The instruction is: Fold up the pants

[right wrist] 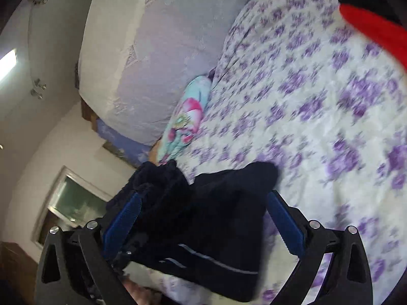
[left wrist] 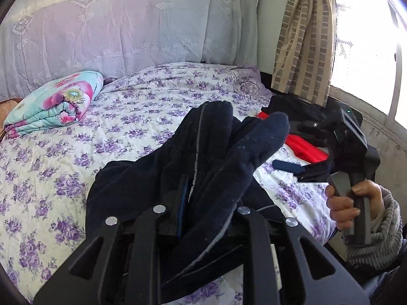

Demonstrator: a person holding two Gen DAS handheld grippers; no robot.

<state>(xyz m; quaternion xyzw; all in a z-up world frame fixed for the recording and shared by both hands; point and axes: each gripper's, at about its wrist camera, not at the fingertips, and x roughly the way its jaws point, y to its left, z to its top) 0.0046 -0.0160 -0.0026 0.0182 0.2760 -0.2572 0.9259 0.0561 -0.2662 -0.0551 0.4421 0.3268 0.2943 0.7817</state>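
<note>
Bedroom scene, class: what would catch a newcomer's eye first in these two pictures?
Dark navy pants fill the foreground, bunched in the left tongs above a bedsheet of purple flowers. A folded pink-and-turquoise quilt sits at the bed's far left, and a bright red garment glows near the sunlit window.

No readable text, label, brand or number shows in either view.
</note>
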